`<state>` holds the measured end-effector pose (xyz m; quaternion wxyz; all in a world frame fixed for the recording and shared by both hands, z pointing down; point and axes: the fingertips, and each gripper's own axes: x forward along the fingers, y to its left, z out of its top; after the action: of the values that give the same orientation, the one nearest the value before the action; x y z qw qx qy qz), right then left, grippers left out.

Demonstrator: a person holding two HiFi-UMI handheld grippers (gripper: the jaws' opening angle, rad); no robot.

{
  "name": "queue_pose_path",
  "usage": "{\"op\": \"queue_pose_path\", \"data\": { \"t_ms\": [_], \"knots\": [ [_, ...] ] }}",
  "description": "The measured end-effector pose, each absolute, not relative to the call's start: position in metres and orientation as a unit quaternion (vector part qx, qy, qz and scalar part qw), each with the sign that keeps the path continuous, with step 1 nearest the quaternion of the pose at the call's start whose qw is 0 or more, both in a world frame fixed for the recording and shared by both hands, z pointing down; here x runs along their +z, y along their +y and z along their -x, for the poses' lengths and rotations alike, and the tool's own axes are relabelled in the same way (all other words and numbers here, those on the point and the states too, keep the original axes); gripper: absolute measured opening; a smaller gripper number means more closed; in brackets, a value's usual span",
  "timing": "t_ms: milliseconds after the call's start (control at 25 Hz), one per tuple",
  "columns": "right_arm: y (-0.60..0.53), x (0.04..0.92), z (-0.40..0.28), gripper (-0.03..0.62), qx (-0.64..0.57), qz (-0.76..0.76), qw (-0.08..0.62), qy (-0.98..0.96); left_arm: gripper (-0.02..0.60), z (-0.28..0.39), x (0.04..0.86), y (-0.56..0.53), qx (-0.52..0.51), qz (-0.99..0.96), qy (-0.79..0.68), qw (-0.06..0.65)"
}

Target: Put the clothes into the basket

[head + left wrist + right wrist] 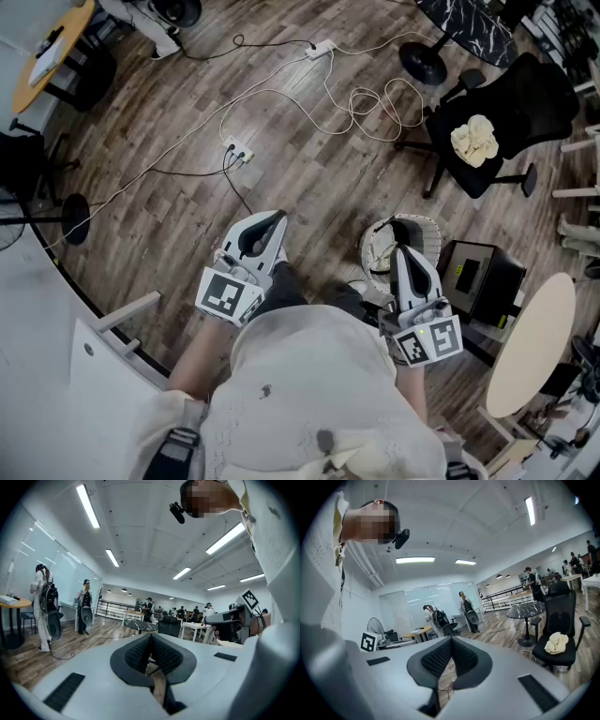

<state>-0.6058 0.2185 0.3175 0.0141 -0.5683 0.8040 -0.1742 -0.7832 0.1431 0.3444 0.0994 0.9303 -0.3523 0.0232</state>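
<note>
Head view has both grippers tucked close to my body. The left gripper and the right gripper are held about level and point out over the wooden floor. In the left gripper view the fingers are pressed together at the tip with nothing between them. The right gripper view shows the same, so I'm carrying nothing.

The white basket stands on the floor just beyond the right gripper's tip. Farther off, the pale bundle of clothes lies on the seat of a black office chair, well apart from the basket.

I reckon the job now is the fetch. I'd step over to the chair, minding the cables on the floor. I'd spread the right fingers wide before reaching, come down on the middle of the bundle and pinch a deep fold, so the whole bundle lifts together without trailing.
</note>
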Motion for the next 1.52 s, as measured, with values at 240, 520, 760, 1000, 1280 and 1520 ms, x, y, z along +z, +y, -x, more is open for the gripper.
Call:
{"op": "queue_pose_path", "data": {
  "t_ms": [240,520,760,1000,1280,1520],
  "knots": [
    [0.213,0.306,0.602,0.006,-0.163,0.597,0.016,0.785,0.021,0.765,0.322,0.131,-0.007,-0.939,-0.329,0.097],
    [0.226,0.293,0.617,0.006,-0.139,0.621,0.029,0.771,0.021,0.74,0.316,0.157,-0.015,-0.96,-0.257,0.11],
    [0.228,0.295,0.639,0.006,-0.136,0.614,0.029,0.777,0.107,0.763,0.311,0.157,-0.028,-0.959,-0.264,0.094],
    [0.206,0.297,0.68,0.006,-0.136,0.584,0.025,0.8,0.198,0.817,0.311,0.148,-0.033,-0.945,-0.313,0.09],
    [0.183,0.292,0.721,0.006,-0.133,0.563,0.021,0.816,0.204,0.876,0.315,0.137,-0.029,-0.927,-0.362,0.096],
    [0.172,0.292,0.732,0.008,-0.135,0.551,0.036,0.823,0.204,0.882,0.315,0.131,-0.032,-0.927,-0.362,0.091]
  ]
}}
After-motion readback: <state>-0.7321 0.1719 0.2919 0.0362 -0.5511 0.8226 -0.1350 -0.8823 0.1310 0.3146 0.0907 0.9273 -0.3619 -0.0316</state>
